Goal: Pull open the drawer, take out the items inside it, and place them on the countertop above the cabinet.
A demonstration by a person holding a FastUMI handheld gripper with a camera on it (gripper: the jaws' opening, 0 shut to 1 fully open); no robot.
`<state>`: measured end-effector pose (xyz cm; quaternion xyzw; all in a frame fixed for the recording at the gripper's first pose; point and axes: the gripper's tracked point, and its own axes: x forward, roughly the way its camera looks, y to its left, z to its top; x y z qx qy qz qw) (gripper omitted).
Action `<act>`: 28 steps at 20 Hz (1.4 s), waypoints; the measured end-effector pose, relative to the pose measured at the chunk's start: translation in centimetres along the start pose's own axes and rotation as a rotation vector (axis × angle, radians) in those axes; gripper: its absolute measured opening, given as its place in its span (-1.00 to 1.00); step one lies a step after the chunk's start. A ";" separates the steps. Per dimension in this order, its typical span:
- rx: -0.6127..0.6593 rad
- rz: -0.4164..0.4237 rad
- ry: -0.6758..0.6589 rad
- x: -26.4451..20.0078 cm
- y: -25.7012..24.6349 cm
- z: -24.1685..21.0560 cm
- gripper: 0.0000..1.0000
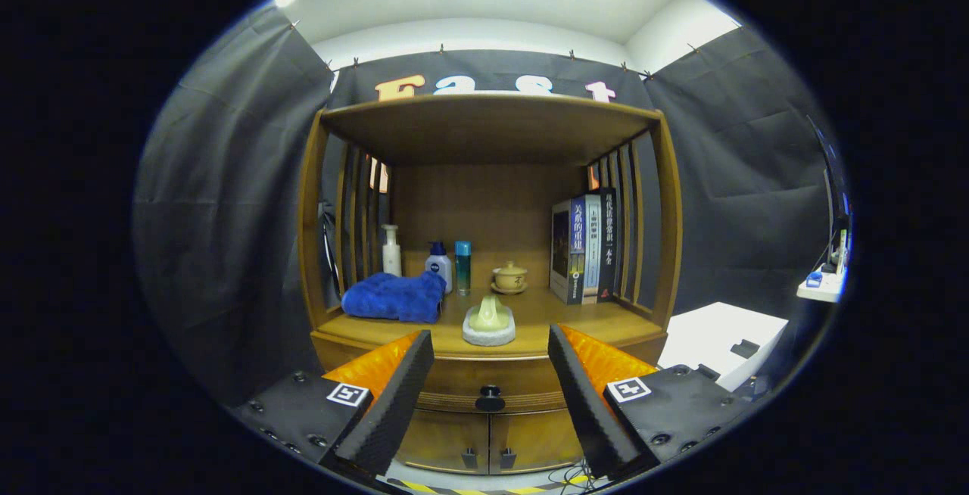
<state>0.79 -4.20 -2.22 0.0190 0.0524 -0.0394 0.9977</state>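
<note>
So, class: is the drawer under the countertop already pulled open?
No: the drawer sits flush with the cabinet front, its knob untouched between the open hand-held gripper fingers.

Gripper (490,351) fingers spread wide, holding nothing, aimed at a wooden cabinet (670,238); the closed drawer (462,375) with its dark knob (490,399) sits between and beyond the fingertips. On the countertop (583,317): blue towel (394,297), three bottles (437,264), lidded cup on saucer (509,277), books (584,247), and a pale green item on a round white base (489,322), maybe a soap dish. Two lower doors (488,440) shut below the drawer.
</note>
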 end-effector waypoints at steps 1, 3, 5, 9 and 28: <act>0.003 0.008 -0.012 -0.8 0.1 0.9 0.97; 0.021 0.023 -0.035 -2.4 0.1 2.8 0.97; 0.041 0.032 -0.052 -3.5 0.0 4.3 0.97; 0.068 0.047 -0.092 -5.3 -0.2 6.4 0.97; 0.008 0.026 -0.075 -5.4 0.0 5.1 0.97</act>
